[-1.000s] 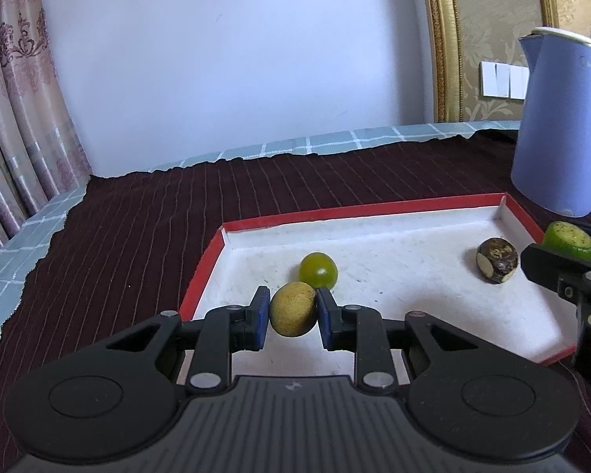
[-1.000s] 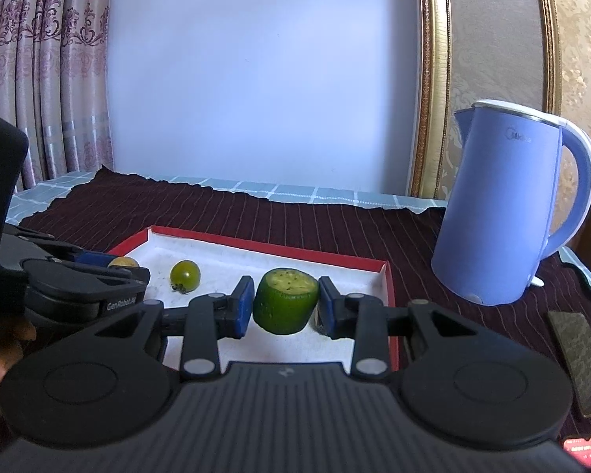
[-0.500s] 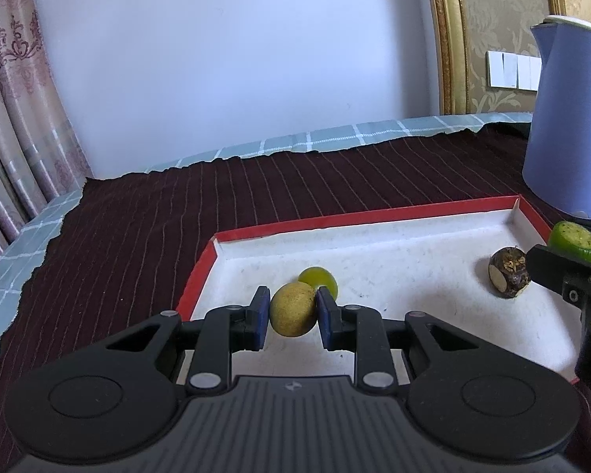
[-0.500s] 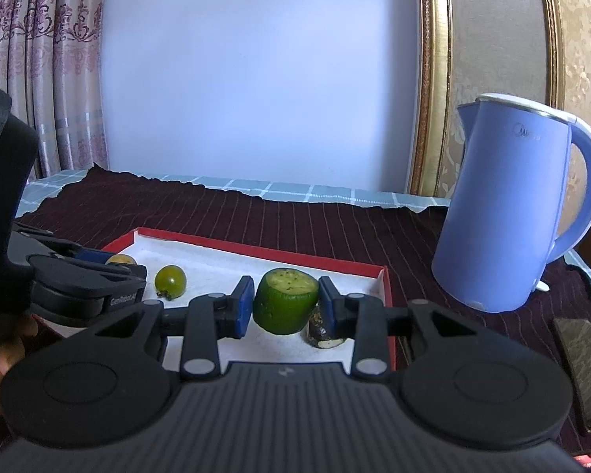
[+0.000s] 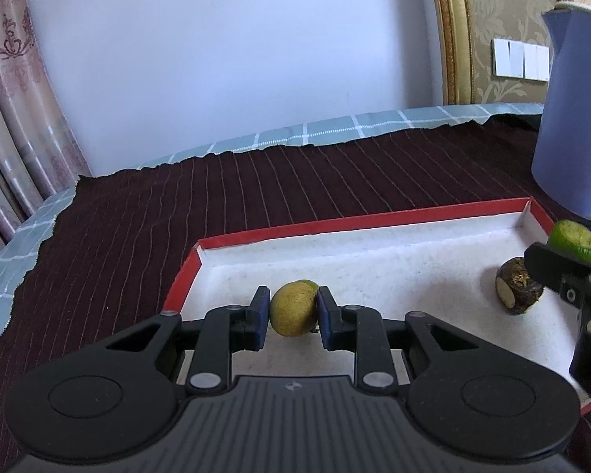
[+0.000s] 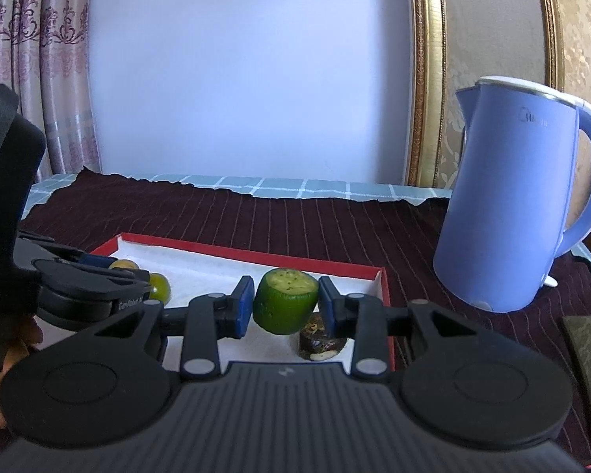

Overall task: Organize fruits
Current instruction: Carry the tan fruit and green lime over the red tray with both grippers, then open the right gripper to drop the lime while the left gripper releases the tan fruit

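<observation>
My left gripper (image 5: 291,311) is shut on a yellow-brown round fruit (image 5: 293,309), held low over the near left part of a red-rimmed white tray (image 5: 358,222). A small green round fruit (image 6: 159,287) lies in the tray just behind it, almost hidden in the left wrist view. My right gripper (image 6: 285,307) is shut on a green cut fruit piece (image 6: 285,305) over the tray's right end (image 6: 382,287). A dark brown fruit (image 5: 518,289) lies in the tray under it, also in the right wrist view (image 6: 321,341).
A blue electric kettle (image 6: 520,205) stands right of the tray on the dark striped tablecloth (image 5: 256,197). A dark flat object (image 6: 589,347) lies at the far right. Curtains (image 6: 31,59) and a white wall stand behind the table.
Both grippers have lowered and moved forward over the tray with their fruits still held. The small green fruit is now mostly hidden behind the yellow-brown fruit in the left wrist view.
</observation>
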`<state>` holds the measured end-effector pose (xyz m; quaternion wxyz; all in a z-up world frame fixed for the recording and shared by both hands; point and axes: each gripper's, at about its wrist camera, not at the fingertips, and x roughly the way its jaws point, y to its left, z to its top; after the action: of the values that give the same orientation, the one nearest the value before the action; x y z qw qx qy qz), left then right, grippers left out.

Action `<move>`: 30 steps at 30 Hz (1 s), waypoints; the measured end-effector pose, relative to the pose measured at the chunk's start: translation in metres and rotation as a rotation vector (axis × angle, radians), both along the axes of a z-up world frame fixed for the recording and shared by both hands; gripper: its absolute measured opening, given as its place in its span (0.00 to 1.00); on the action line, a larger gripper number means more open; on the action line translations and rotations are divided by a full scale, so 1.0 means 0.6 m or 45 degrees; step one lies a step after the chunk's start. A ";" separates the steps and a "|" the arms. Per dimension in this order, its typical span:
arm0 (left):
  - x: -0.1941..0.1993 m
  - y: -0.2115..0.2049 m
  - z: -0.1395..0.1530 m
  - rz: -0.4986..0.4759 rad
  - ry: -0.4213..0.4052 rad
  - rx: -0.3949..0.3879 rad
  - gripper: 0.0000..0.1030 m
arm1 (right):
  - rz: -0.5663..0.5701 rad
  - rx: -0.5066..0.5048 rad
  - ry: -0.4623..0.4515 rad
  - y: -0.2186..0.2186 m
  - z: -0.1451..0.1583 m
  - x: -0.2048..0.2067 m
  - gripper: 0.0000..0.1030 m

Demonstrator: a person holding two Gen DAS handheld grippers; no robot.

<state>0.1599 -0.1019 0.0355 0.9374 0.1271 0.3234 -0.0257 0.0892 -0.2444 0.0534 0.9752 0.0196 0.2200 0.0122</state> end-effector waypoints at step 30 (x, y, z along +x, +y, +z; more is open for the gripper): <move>0.025 -0.020 -0.023 0.018 0.057 0.035 0.45 | -0.071 -0.047 0.038 -0.008 -0.030 0.042 0.71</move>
<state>0.1749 -0.1142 0.0216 0.9282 0.1369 0.3454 -0.0173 0.1144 -0.2490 0.0351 0.9720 0.0078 0.2341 -0.0193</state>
